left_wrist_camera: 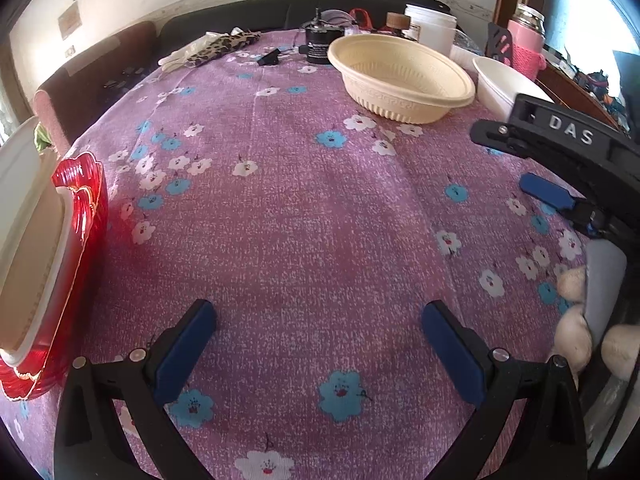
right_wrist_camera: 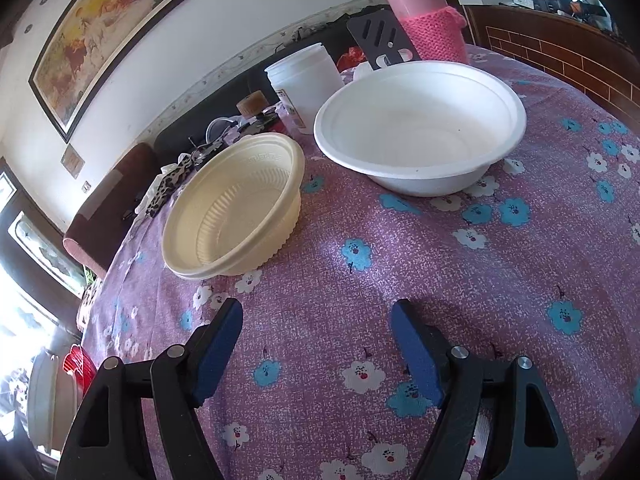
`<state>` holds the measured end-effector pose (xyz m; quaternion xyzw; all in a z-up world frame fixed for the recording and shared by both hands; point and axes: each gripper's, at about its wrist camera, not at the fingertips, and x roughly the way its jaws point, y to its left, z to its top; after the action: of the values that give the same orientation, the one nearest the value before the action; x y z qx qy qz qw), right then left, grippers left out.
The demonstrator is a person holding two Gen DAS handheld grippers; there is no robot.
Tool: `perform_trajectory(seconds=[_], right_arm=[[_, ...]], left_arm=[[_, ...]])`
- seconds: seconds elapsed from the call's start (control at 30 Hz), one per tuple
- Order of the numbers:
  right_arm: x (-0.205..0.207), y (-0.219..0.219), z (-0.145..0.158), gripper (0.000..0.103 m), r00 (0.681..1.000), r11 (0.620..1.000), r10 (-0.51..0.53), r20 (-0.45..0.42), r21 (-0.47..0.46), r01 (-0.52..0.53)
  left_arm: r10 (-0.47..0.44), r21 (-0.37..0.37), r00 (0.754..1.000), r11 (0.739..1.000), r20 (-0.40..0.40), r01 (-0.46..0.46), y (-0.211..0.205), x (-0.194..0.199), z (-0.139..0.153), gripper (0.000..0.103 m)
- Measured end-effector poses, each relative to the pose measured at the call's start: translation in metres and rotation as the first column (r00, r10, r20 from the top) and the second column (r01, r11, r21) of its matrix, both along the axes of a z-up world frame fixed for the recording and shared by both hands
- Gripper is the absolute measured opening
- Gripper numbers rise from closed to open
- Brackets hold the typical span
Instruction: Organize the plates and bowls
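Observation:
A cream ribbed bowl sits on the purple flowered tablecloth, with a white bowl to its right. A red plate holding stacked white and cream dishes lies at the table's left edge. My left gripper is open and empty above bare cloth. My right gripper is open and empty, a short way in front of both bowls; it also shows at the right of the left wrist view.
At the table's far side stand a white tub, a pink flask, a black spatula, a black can and a leopard-print cloth. A dark sofa runs behind the table.

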<state>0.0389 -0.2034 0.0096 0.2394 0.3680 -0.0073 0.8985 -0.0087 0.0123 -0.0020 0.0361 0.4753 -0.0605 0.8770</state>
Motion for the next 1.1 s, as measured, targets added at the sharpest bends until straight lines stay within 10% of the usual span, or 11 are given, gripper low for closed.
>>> perform_trajectory(seconds=[0.17, 0.3, 0.6, 0.8, 1.1], right_arm=[[0.005, 0.005, 0.001, 0.089, 0.998, 0.997, 0.06, -0.029, -0.036, -0.061], [0.001, 0.011, 0.012, 0.088, 0.991, 0.984, 0.102, -0.083, -0.135, -0.112], [-0.002, -0.036, 0.12, 0.089, 0.988, 0.997, 0.028, 0.153, 0.061, -0.038], [0.009, -0.031, 0.099, 0.068, 0.989, 0.987, -0.003, 0.15, 0.159, -0.022], [0.054, -0.016, 0.03, 0.066, 0.999, 0.982, -0.013, -0.051, 0.188, 0.023]], left_arm=[[-0.018, -0.096, 0.999, 0.995, -0.042, 0.014, 0.013, -0.015, 0.03, 0.102], [-0.049, -0.142, 0.994, 0.988, 0.095, 0.062, 0.033, -0.03, 0.111, 0.102], [-0.006, -0.156, 0.951, 0.986, 0.31, 0.057, 0.058, 0.014, 0.252, 0.102], [0.022, -0.206, 0.985, 0.978, 0.174, 0.015, 0.048, 0.087, 0.22, 0.102], [-0.019, -0.168, 0.997, 0.985, 0.081, 0.032, 0.051, 0.154, 0.182, 0.102]])
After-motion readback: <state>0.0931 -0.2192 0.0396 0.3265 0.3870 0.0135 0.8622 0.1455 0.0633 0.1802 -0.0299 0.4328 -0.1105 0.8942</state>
